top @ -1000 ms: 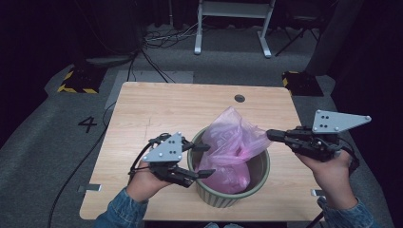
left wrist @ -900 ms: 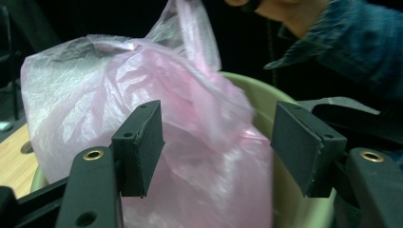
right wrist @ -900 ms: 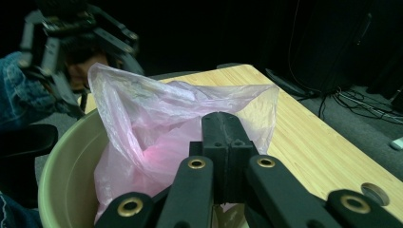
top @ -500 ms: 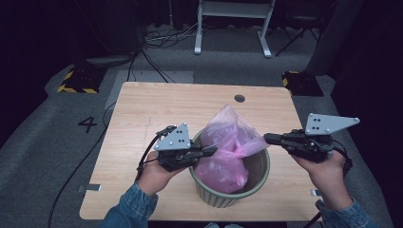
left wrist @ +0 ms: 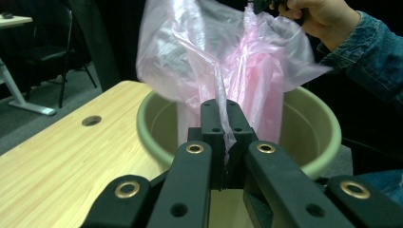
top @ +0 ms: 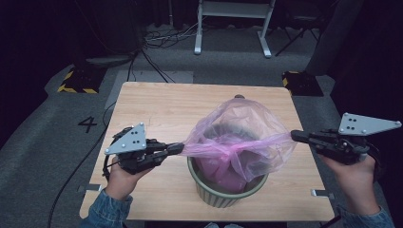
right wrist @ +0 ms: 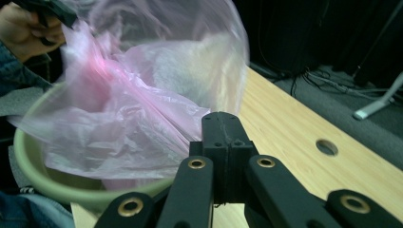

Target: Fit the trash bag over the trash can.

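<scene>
High view, centre frame: thin pink plastic bag [top: 237, 137] stretched over green bin [top: 223, 192], left gripper [top: 177, 148] and right gripper [top: 295, 136] clenched on opposite rim edges; light, limp, slippery, tear-prone.

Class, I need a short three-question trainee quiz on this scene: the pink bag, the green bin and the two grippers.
1. True or false: both grippers pinch the pink bag.
2. What does the bag hang into: A a cardboard box, B the green bin, C a drawer?
3. On what does the bin stand?

Key:
1. True: the left gripper and right gripper each clamp an edge, stretching the mouth wide.
2. B.
3. The wooden table.
</scene>
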